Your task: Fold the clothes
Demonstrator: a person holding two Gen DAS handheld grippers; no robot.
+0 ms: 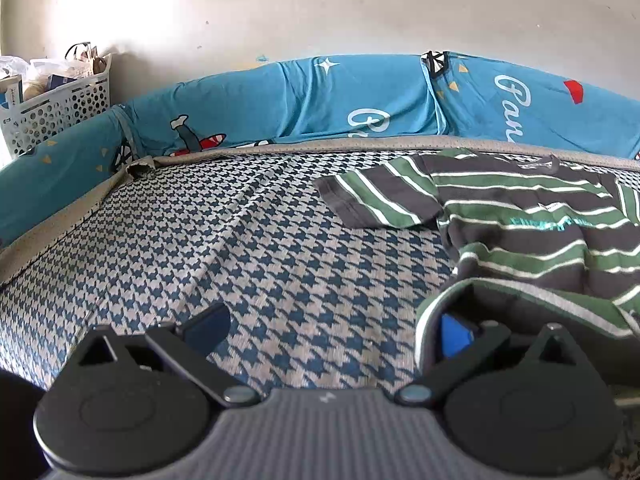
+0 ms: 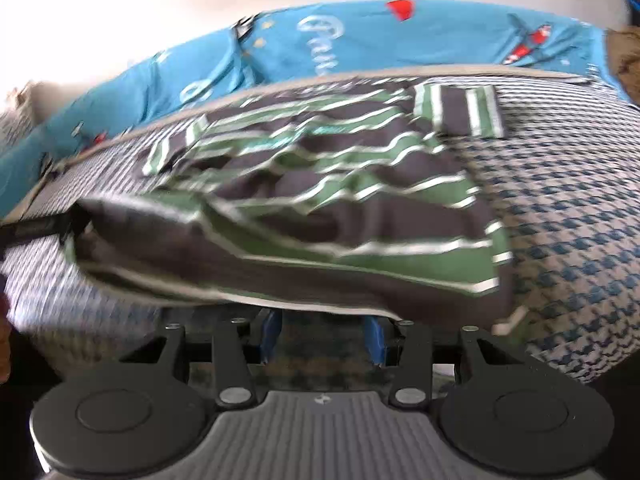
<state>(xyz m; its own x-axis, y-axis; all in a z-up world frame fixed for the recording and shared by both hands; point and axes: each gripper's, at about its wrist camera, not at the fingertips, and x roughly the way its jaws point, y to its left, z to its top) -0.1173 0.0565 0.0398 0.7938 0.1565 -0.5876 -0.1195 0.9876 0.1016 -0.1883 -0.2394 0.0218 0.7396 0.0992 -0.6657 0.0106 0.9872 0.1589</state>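
The striped T-shirt [image 1: 532, 216], dark grey w/ green & white bands, lay front-up on the houndstooth bed cover [image 1: 240, 248], collar toward the far edge. One short sleeve [image 1: 376, 200] was spread flat to the side on the cover. Small teal lettering ran across the chest, too small to read. Near hem was lifted & bunched into a fold rather than lying flat.

Left gripper [image 1: 332, 332] sat low at that hem: fingers spread wide, the left pad over bare cover, the blue right pad [image 1: 454, 336] tucked inside the raised hem fold, touching cloth. Nothing pinched between them.

Right gripper [image 2: 322, 338] was under the shirt's [image 2: 320, 184] near edge; fabric draped over both blue pads [image 2: 272, 336], which stood apart w/ a clear gap between. Right wrist view was motion-blurred, so cloth detail was soft.

Beyond the shirt, a blue printed bumper cushion [image 1: 320, 100] ran along the bed's far side against a pale wall [image 1: 320, 12]. A white perforated basket [image 1: 60, 112] full of bags & boxes stood in the far left corner.
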